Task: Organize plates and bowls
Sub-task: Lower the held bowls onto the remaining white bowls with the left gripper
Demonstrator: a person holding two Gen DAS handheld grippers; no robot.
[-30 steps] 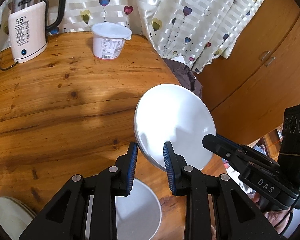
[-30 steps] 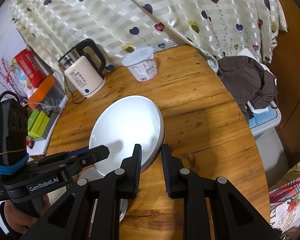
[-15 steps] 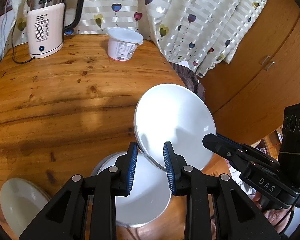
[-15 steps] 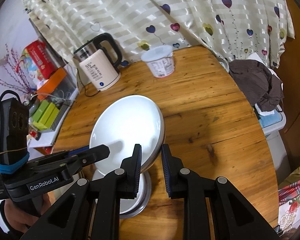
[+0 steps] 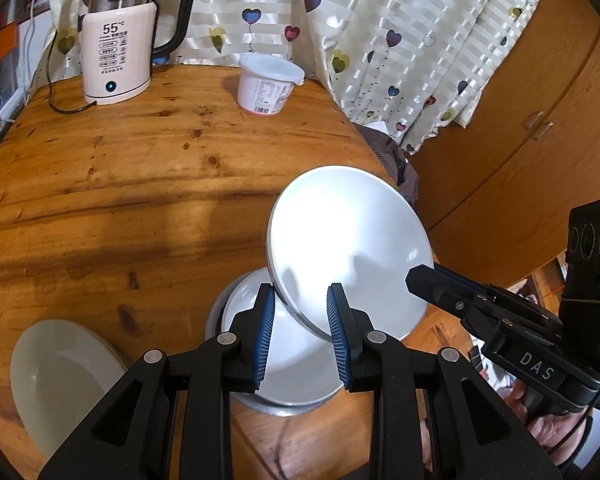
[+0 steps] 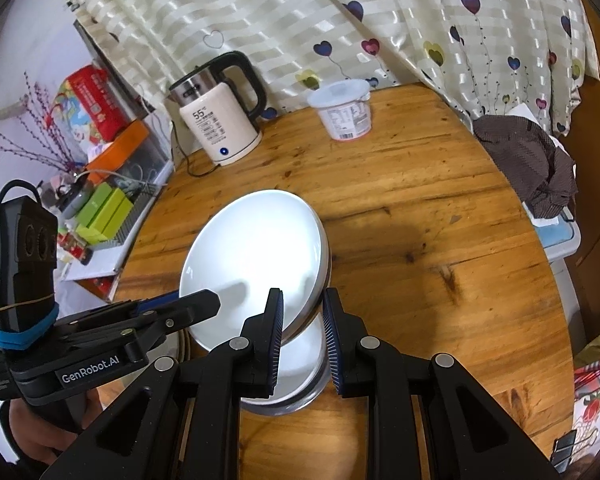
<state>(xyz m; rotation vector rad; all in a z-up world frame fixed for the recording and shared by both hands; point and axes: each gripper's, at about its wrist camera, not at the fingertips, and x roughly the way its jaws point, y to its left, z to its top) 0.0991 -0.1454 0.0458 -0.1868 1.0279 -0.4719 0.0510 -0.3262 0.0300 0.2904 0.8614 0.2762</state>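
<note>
Table layout
Kettle (image 5: pixel 116 52) and tub (image 5: pixel 269 85) stand at the far edge; plate stack (image 5: pixel 284 364) near, another plate (image 5: pixel 64 376) to its left.

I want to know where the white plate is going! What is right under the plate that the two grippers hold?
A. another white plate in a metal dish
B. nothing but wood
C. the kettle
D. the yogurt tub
A: the held plate hangs tilted over a white plate lying in a metal dish; the kettle and tub stand far off.
</note>
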